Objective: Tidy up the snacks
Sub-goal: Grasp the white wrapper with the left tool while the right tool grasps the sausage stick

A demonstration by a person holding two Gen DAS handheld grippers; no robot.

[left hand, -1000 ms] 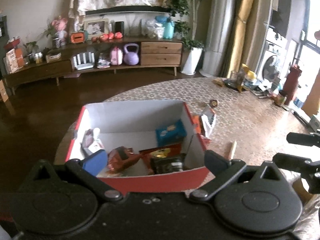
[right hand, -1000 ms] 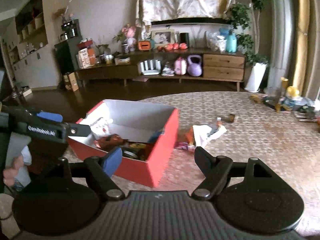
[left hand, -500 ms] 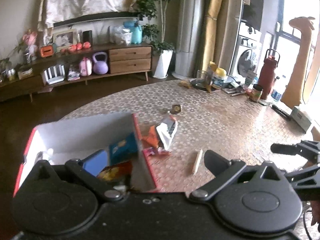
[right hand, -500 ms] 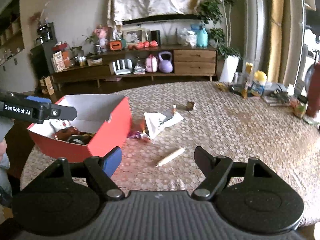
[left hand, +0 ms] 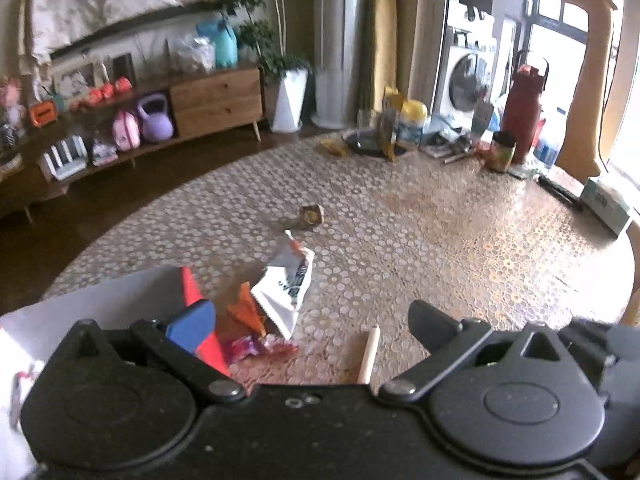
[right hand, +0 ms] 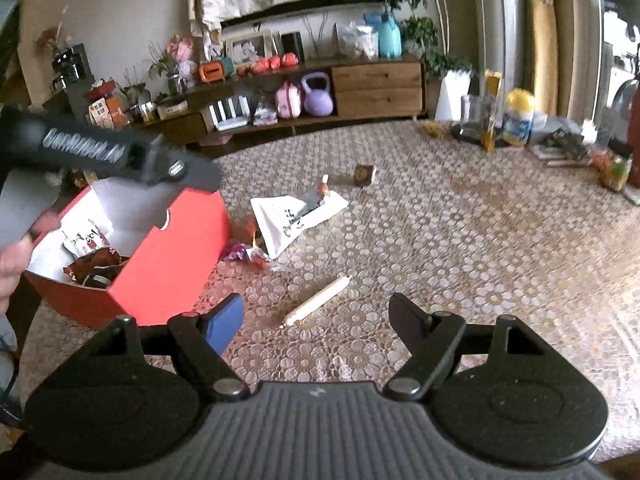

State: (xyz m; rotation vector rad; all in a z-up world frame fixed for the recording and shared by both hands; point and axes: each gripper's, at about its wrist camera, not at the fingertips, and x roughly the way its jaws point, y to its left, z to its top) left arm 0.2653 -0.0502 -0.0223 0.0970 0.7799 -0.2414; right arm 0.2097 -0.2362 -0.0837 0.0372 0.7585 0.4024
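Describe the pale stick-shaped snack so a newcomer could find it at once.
Start at the red box on the patterned table. Just right of it, nearest the right gripper, lies a slim cream stick, apart from the white packet. Its neighbours are flat or crumpled wrappers.

Purple kettlebell (right hand: 317, 94), red thermos (left hand: 522, 114), washing machine (left hand: 466, 76)

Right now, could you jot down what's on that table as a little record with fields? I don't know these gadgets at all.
container: red box, open top, wrapped snacks inside
loose beside box: white packet, orange wrapper, pink wrapper
nearer the grippers: pale stick snack, lying flat
further out: small brown cube
left gripper: open, holding nothing
right gripper: open, holding nothing, stick snack just ahead
surface: patterned table
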